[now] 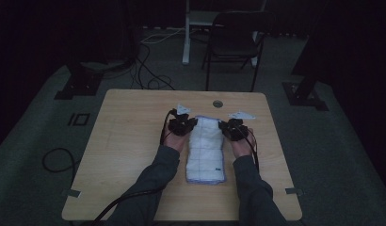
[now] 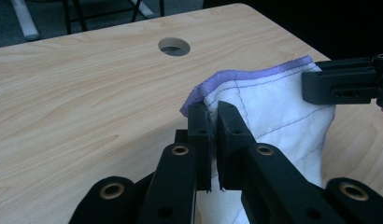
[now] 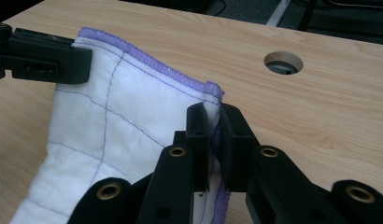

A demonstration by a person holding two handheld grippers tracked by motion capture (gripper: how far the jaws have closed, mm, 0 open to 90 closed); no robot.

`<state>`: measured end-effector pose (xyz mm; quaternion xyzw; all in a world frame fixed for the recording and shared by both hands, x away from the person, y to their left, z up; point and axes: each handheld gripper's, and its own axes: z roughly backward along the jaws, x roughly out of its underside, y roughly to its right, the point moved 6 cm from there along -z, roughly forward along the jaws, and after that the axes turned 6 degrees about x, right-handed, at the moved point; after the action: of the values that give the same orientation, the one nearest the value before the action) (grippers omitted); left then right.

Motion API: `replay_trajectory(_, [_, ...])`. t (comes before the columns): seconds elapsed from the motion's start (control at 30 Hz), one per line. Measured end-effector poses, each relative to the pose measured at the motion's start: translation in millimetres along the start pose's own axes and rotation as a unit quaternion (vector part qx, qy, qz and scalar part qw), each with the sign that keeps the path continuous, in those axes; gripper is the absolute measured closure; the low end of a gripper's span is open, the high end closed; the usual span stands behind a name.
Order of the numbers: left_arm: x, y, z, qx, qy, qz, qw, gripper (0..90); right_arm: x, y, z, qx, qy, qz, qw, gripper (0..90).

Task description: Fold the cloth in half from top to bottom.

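Both tools, left tool (image 2: 213, 109) and right tool (image 3: 213, 112), pinch the cloth's (image 1: 205, 146) far corners

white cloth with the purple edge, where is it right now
In the high view the cloth lies mid-table, its far corners pinched by the left gripper and right gripper, near the round hole.

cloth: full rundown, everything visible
The cloth is white quilted fabric with thin purple grid stitching and a purple hemmed edge, folded into a long strip lying lengthwise mid-table. Its far end is lifted off the wood: the left claw pinches one far corner, the right claw the other. The near end rests on the table.
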<state>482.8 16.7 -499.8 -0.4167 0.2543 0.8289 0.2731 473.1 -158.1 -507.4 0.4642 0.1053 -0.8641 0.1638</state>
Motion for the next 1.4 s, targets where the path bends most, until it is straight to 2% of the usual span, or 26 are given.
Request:
replay_trajectory(0.43, [10.0,8.1,19.0,0.010,0.015,-0.003,0.9998,86.2,4.0,-13.3,18.6,-0.011,0.017,0.007,0.9998,84.2])
replay_trajectory(1.4, [37.0,32.1,46.0,0.040,0.034,0.006,0.9986,86.2,27.2,-26.6,42.7,-0.029,0.028,0.012,0.9991,84.2])
